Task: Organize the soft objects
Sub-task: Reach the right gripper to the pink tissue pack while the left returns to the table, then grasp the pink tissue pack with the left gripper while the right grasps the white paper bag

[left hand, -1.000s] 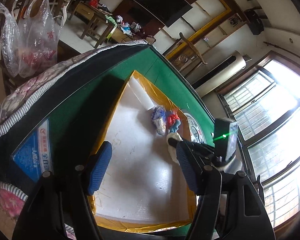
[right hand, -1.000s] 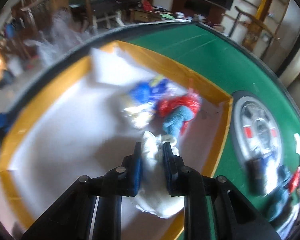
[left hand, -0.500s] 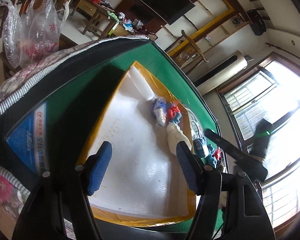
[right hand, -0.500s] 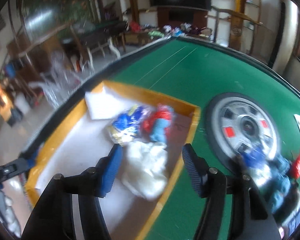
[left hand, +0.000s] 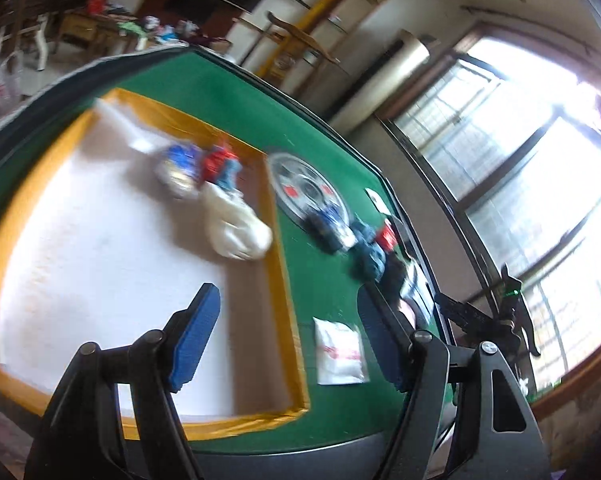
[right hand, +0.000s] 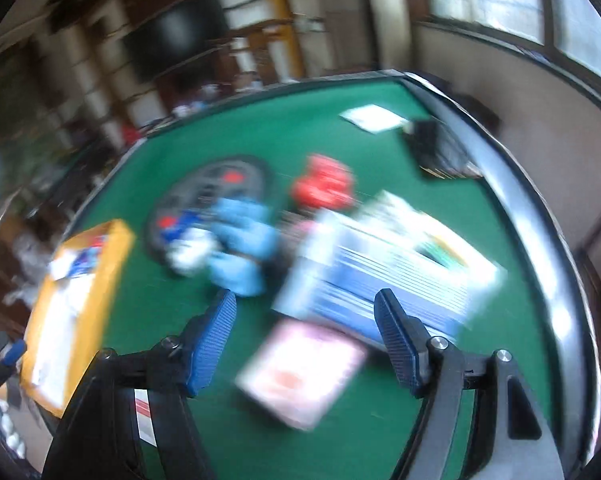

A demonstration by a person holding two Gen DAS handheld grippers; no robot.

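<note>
Soft items are split across two spots. Yellow-rimmed tray (left hand: 278, 264) with white floor holds three near its far right corner: white plush bundle (left hand: 236, 228) by the right wall, a blue-and-white bundle (left hand: 178, 170) and a red-and-blue one (left hand: 220, 164) just beyond it, the three bunched together.

Left tool (left hand: 288, 336): jaws well apart, just been opening a bit further, nothing between the blue pads. It hangs over the tray's near right corner, straddling the rim. White sachet (left hand: 340, 350) lies flat on the green surface (left hand: 228, 92) just outside that corner.

Right tool (right hand: 304, 336): jaws wide, just been opening, nothing gripped. It sits over the green surface away from the tray, which shows at the left edge of the right wrist view. View is heavily motion-blurred.

Loose pile on the surface ahead of the right tool: light blue plush (right hand: 240, 240) and a white-and-blue item (right hand: 188, 248) overlapping the round grey disc with red squares (right hand: 212, 196), red soft item (right hand: 324, 186) just right of the disc. Nearer the tool: blue-and-white striped pack (right hand: 384, 268) and a pink-and-white flat packet (right hand: 304, 368) below it, roughly between the pads in the picture but lying on the surface.
</note>
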